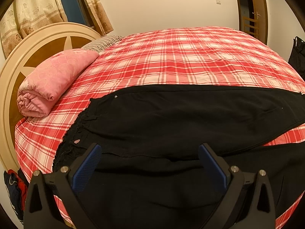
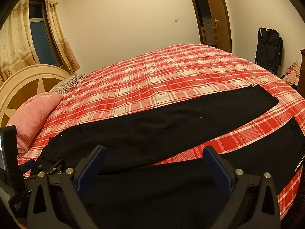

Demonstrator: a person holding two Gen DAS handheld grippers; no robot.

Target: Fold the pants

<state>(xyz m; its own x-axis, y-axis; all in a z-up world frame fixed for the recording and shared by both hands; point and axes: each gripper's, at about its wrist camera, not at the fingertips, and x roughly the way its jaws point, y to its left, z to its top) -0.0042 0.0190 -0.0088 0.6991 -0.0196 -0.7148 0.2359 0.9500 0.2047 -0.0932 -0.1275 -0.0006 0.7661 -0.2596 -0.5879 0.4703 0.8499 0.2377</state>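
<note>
Black pants (image 1: 171, 122) lie spread flat along the near side of the bed, waistband at the left (image 1: 76, 133), legs running to the right. In the right wrist view the far leg (image 2: 190, 122) ends at a hem at the right and the near leg (image 2: 257, 164) lies in front of it. My left gripper (image 1: 150, 152) is open just above the near edge of the pants by the waist, holding nothing. My right gripper (image 2: 154, 156) is open over the near leg, holding nothing. The left gripper (image 2: 28, 166) also shows at the lower left of the right wrist view.
The bed has a red and white plaid sheet (image 1: 181, 61). A folded pink quilt (image 1: 51, 82) lies by the round headboard (image 1: 11, 76) at the left. A striped pillow (image 1: 103, 43) lies behind it. A door (image 2: 215, 13) and a black folded chair (image 2: 268, 47) stand beyond the bed.
</note>
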